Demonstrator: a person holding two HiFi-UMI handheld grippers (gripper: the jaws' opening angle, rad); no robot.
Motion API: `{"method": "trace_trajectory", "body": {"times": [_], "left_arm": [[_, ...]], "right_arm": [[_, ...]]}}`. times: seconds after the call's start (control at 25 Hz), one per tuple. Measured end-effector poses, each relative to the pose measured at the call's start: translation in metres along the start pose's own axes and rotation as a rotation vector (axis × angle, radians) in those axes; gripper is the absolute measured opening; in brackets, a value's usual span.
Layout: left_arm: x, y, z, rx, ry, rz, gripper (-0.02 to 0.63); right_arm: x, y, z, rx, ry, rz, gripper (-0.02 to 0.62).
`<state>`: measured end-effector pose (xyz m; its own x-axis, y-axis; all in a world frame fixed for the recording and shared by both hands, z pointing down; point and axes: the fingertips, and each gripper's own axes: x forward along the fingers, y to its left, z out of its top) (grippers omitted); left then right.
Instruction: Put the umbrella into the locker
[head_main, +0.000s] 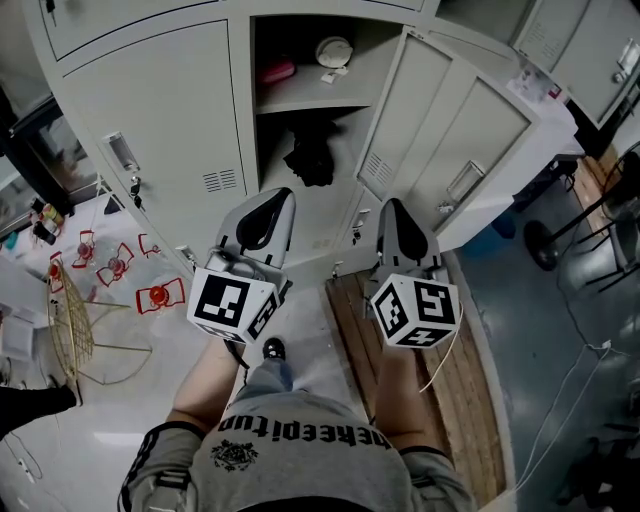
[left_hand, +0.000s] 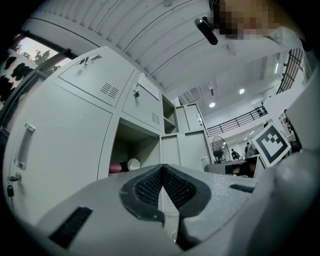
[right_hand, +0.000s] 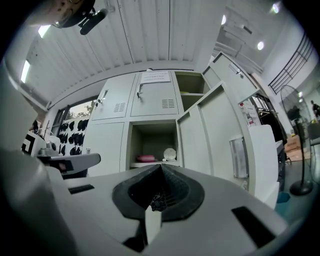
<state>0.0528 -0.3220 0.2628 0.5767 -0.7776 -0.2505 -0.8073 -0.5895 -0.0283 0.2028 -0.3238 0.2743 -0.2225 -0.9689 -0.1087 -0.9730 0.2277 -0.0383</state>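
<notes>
The umbrella (head_main: 310, 160), as far as I can judge, is the black crumpled bundle inside the open locker (head_main: 262, 130). It lies in the tall lower compartment, under the shelf (head_main: 305, 101), and neither gripper touches it. It looks folded and compact: soft cloth outside, probably stiff ribs and a shaft inside, and rather light. The cloth may slide or give under the pads, so a hold across the firm middle of the bundle, or on the handle, seems safer to me. I cannot tell where the handle is.

On the shelf above it lie a pink object (head_main: 278, 71) and a round white object (head_main: 333, 50). The locker's door (head_main: 440, 140) stands swung out to the right of the opening.

In front of the locker, well apart from the bundle, the left gripper (head_main: 265, 215) and the right gripper (head_main: 398, 228) point toward the opening. Both have their jaws closed together with nothing between them. From this placement, the task seems to be finished or nearly so.
</notes>
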Motion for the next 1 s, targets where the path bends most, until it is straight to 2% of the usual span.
{"method": "trace_trajectory", "body": {"times": [1.0], "left_arm": [[-0.02,-0.027,0.005,-0.014,-0.007,0.008,0.003]], "right_arm": [[-0.053,-0.006,0.007,-0.031,-0.029,-0.036,0.002]]}}
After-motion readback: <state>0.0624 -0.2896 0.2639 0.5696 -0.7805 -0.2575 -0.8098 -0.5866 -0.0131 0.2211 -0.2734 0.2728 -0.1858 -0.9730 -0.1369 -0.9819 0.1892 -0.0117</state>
